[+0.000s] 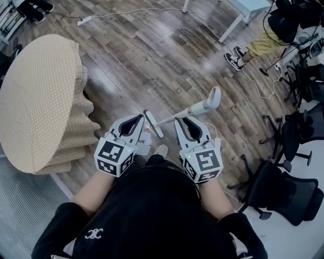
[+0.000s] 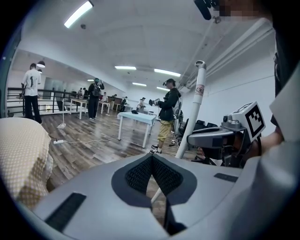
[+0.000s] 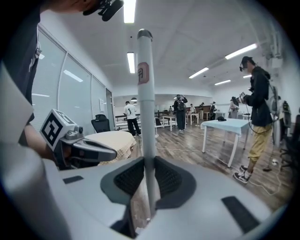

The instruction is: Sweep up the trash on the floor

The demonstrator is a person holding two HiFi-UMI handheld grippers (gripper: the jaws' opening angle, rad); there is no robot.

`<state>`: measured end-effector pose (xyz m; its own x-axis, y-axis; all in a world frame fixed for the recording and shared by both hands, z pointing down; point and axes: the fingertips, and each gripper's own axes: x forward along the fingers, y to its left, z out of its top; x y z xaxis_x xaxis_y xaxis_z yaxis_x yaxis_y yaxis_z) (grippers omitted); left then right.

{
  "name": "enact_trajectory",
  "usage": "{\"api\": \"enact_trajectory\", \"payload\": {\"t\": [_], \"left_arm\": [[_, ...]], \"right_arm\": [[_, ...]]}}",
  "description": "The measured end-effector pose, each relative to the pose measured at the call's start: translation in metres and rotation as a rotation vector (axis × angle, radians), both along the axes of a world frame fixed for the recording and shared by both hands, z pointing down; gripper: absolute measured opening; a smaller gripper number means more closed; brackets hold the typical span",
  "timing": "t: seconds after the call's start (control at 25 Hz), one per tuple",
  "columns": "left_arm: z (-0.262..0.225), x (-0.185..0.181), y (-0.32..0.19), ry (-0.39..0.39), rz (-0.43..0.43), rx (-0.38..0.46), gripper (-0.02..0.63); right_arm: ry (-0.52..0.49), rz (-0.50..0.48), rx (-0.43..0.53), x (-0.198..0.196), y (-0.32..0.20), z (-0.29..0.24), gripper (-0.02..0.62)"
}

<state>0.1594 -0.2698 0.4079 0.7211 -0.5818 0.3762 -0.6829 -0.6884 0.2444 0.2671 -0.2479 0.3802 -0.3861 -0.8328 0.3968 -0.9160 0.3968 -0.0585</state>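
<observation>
My right gripper is shut on the white broom handle, which stands upright between its jaws in the right gripper view. The handle slants down to a narrow white head on the wood floor just ahead of me. My left gripper sits close beside it on the left, jaws shut with nothing held. From the left gripper view, the handle and the right gripper show at the right. A small pinkish scrap lies by the head.
A round table with a beige cloth stands close at my left. Black office chairs crowd the right. A white table and a standing person are at the far right. A power strip and cable lie on the far floor.
</observation>
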Motion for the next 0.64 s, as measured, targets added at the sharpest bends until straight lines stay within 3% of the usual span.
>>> {"api": "enact_trajectory", "payload": {"t": [0.64], "left_arm": [[-0.01, 0.006, -0.003, -0.018, 0.028, 0.018, -0.003]], "right_arm": [[-0.003, 0.038, 0.059, 0.008, 0.0, -0.026, 0.083]]}}
